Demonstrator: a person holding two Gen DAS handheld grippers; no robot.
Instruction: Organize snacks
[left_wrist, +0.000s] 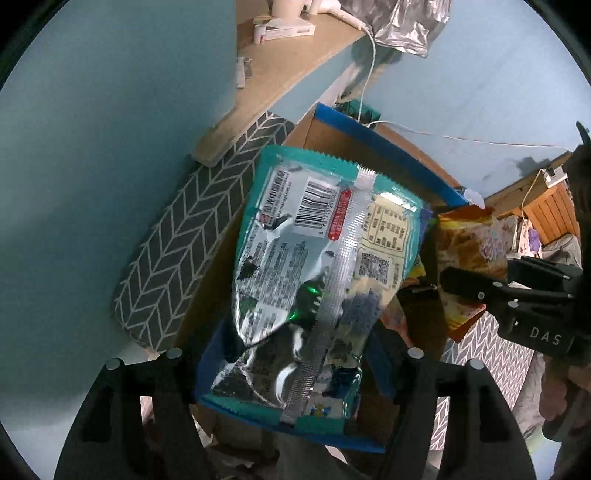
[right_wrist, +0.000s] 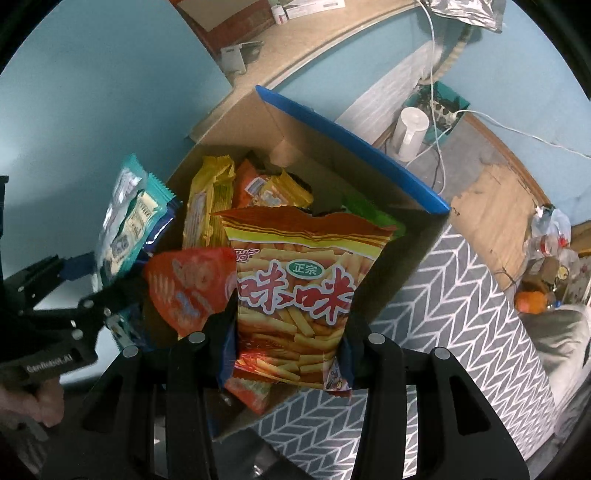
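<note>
My left gripper (left_wrist: 291, 373) is shut on a teal and silver snack bag (left_wrist: 317, 266), held upright over a cardboard box (left_wrist: 373, 147) with blue edges. My right gripper (right_wrist: 288, 354) is shut on an orange bag of stick snacks (right_wrist: 299, 295), held above the same box (right_wrist: 343, 155). The teal bag (right_wrist: 129, 221) shows at the left of the right wrist view, with the left gripper (right_wrist: 107, 306) below it. The orange bag (left_wrist: 469, 258) and right gripper (left_wrist: 472, 284) show at the right of the left wrist view. Several yellow and orange packets (right_wrist: 229, 195) lie in the box.
The box sits on a grey chevron-patterned surface (right_wrist: 454, 325). A wooden shelf (left_wrist: 280, 74) with a small white box and a silver foil bag (left_wrist: 406, 26) is behind. A white jar (right_wrist: 410, 133), cables and bottles (right_wrist: 550, 240) are at the right.
</note>
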